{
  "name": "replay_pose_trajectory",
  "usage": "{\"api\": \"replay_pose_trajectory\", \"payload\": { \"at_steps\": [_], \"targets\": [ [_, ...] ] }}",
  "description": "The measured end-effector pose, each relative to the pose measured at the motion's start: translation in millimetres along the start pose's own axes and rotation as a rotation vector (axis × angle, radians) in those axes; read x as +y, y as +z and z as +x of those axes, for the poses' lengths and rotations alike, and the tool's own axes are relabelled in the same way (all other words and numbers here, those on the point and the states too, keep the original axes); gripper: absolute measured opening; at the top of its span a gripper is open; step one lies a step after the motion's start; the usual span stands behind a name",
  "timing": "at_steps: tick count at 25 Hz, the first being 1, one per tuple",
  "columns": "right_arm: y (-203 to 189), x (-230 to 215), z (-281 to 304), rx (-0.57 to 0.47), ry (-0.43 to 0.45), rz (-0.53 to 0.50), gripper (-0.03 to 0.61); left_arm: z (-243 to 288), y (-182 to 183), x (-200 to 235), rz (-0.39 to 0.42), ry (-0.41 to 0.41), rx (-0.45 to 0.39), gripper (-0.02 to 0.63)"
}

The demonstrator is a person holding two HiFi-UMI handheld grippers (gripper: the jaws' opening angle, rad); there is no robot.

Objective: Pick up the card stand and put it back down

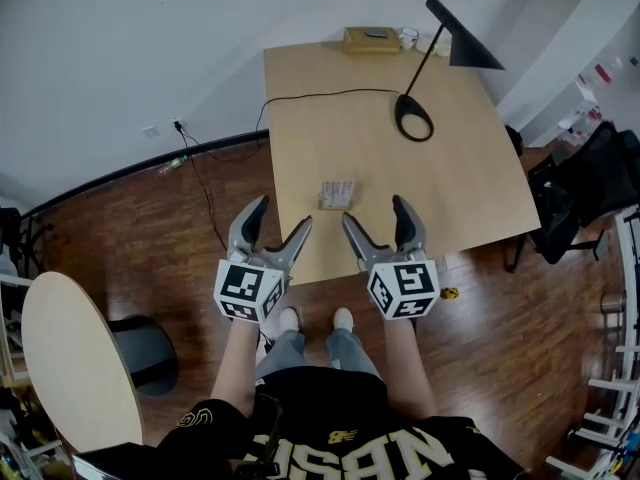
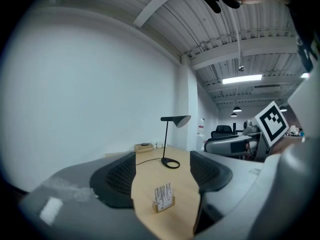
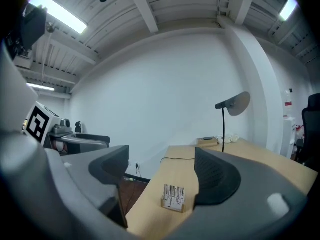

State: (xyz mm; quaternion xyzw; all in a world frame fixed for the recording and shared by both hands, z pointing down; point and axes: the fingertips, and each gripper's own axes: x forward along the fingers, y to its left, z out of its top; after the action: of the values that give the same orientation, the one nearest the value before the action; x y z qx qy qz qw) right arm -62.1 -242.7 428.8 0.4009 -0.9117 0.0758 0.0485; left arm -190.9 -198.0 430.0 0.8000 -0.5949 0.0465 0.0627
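A small wooden card stand (image 1: pixel 337 194) with white barcode-printed cards stands upright on the light wooden table (image 1: pixel 470 168), near its front edge. The left gripper view shows the card stand (image 2: pixel 163 197) ahead between the jaws and some way off; the right gripper view shows the card stand (image 3: pixel 174 198) likewise. My left gripper (image 1: pixel 277 222) hovers open at the table's front left edge, short of the stand. My right gripper (image 1: pixel 378 218) is open too, just right of it. Neither touches the stand, and nothing sits between either pair of jaws.
A black desk lamp (image 1: pixel 425 78) with a ring base stands farther back on the table, its cable (image 1: pixel 310 96) running left off the edge. A flat wooden box (image 1: pixel 371 38) lies at the far edge. A round table (image 1: pixel 75 363) and black chairs (image 1: pixel 575 188) flank the person.
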Motion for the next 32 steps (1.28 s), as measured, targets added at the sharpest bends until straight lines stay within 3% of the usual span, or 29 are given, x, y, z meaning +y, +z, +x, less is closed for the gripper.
{"api": "replay_pose_trajectory", "payload": {
  "at_steps": [8, 13, 17, 24, 28, 32],
  "targets": [
    [-51.6, -2.7, 4.7, 0.093, 0.001, 0.042, 0.416, 10.7, -47.1, 2.1, 0.002, -0.058, 0.086, 0.342],
    [-82.1, -11.0, 4.3, 0.144, -0.011, 0.072, 0.416, 6.8, -98.6, 44.2, 0.052, -0.088, 0.186, 0.344],
    [-113.6, -23.5, 2.1, 0.198, -0.031, 0.1, 0.416, 11.4, -129.8, 83.1, 0.098, -0.151, 0.261, 0.453],
    [-158.5, -55.1, 0.1, 0.271, -0.075, 0.128, 0.416, 51.9, -185.0, 124.8, 0.157, -0.403, 0.379, 0.586],
    [-179.3, -72.1, 2.1, 0.306, -0.1, 0.145, 0.416, 87.9, -203.4, 116.7, 0.144, -0.518, 0.357, 0.584],
    [-186.1, -81.6, 6.7, 0.315, -0.106, 0.152, 0.416, 132.3, -223.2, 73.7, 0.14, -0.636, 0.368, 0.574]
  ]
}}
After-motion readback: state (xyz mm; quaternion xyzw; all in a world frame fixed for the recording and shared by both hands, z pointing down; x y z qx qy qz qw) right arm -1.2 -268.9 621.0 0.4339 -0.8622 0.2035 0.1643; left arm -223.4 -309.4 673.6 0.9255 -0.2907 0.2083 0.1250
